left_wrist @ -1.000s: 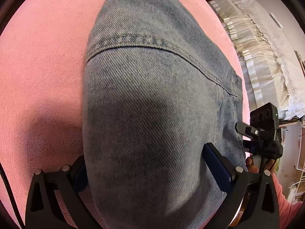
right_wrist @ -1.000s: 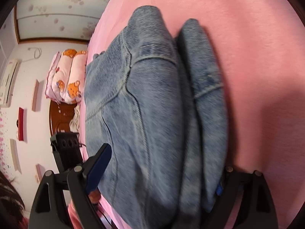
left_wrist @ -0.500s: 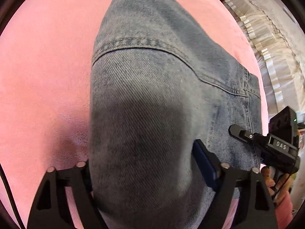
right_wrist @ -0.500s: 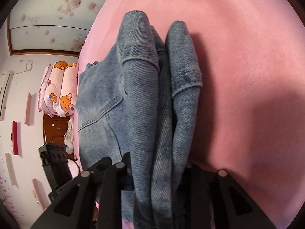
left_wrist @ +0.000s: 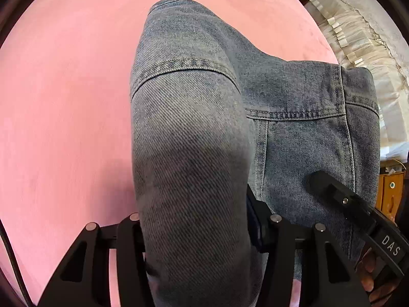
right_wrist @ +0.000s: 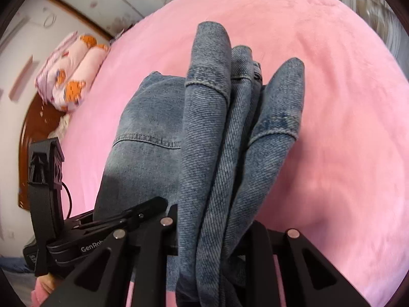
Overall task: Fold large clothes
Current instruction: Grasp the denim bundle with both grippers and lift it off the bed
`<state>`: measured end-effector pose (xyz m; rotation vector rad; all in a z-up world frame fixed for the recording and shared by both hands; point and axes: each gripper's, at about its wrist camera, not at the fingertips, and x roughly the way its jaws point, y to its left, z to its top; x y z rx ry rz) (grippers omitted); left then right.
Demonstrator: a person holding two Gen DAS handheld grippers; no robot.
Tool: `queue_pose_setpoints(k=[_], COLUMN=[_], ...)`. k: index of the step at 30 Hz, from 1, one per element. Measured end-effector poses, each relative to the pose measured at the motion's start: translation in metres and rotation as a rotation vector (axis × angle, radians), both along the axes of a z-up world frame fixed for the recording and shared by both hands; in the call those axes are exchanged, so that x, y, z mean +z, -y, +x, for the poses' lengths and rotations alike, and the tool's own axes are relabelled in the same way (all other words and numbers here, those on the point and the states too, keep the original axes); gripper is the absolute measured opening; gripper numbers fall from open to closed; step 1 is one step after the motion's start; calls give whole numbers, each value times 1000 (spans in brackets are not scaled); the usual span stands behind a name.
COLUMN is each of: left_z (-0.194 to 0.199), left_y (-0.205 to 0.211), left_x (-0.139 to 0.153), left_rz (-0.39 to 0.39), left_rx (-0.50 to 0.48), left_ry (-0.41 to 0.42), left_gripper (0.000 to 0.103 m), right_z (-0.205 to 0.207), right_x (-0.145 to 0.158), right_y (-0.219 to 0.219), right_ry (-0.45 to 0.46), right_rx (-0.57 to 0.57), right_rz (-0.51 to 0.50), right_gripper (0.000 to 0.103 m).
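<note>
Nearest the left wrist camera, the left gripper (left_wrist: 196, 232) is clenched on a thick bundle of denim jeans (left_wrist: 189, 153), its fingers (left_wrist: 258, 225) pressed against the cloth at 6 o'clock. A second ago these fingers stood wide apart on either side of the fabric; they have since closed in. The right gripper (right_wrist: 212, 232) shows the same change: from a wide stance it has pinched several stacked layers of the jeans (right_wrist: 230, 140), which rise from 6 o'clock toward 12 o'clock in its view. With both grips now taken, the next fold looks ready to begin, probably by lifting or carrying the held end over the rest.

Further out, the rest of the jeans lies on the pink bed (left_wrist: 64, 102), with a seamed panel spreading toward 3 o'clock in the left view, where the other gripper's body shows at 4 o'clock. In the right view, a flatter part of the garment sits at 9 o'clock of the pinched layers.

Farthest, a rolled quilt with bear prints (right_wrist: 69, 76) rests at 10 o'clock. No containers are visible.
</note>
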<state>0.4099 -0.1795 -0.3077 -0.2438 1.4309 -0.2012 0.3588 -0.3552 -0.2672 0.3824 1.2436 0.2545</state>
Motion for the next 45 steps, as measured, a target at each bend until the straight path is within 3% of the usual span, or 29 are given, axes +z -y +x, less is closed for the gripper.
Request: queue_pose_setpoints(k=[4, 10, 21, 27, 35, 41, 45], left_z=[-45, -81, -57, 1, 102, 182, 213], left_y=[-12, -53, -238, -343, -440, -479, -513], left_x=[14, 25, 62, 83, 90, 80, 64], left_rz=[-2, 23, 43, 87, 137, 191, 227], left_rx=[-5, -23, -51, -25, 35, 24, 13], left_ry=[-23, -61, -45, 9, 133, 214, 277], left_gripper=[51, 51, 50, 50, 50, 51, 51], right_z=[-36, -81, -75, -24, 79, 163, 210], right_x=[12, 25, 54, 68, 67, 41, 20], right_y=[-18, -88, -286, -409, -531, -588, -610], right_ry=[-40, -47, -61, -8, 113, 194, 246], right_rx=[-4, 47, 39, 77, 155, 158, 150], right_rz=[-14, -86, -54, -22, 6, 56, 68], right_gripper=[18, 18, 18, 18, 18, 18, 18])
